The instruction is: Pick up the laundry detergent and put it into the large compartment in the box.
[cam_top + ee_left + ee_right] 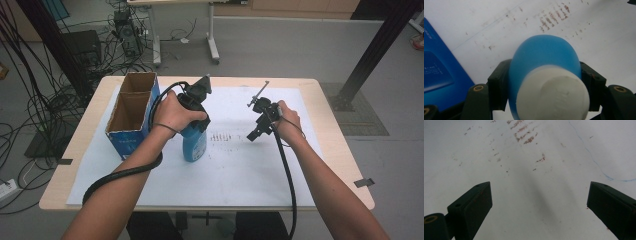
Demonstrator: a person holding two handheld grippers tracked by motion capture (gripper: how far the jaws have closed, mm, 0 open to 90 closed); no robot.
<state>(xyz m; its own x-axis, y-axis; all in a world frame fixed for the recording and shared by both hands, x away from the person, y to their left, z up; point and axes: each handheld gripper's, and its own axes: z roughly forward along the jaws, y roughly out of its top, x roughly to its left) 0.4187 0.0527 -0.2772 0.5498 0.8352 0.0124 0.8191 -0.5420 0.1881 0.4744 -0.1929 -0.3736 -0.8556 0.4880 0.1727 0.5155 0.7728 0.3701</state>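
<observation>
A blue bottle (194,144) with a white cap (554,93) stands on the white sheet (235,165), just right of the cardboard box. My left gripper (196,127) is shut on the bottle's upper part; in the left gripper view both black jaws press the blue bottle (544,52) from either side, right behind the cap. My right gripper (256,134) hovers over the sheet to the right of the bottle, pointing down at it. Its jaws stand wide apart with nothing between them, my right gripper (539,202) over bare paper.
An open blue-sided cardboard box (131,114) stands at the table's left, its blue side (439,75) close beside the bottle. Brown smudges (221,136) mark the sheet between the grippers. Beyond the table (320,85) lie cables, a desk's legs (214,45) and a dark post (372,52).
</observation>
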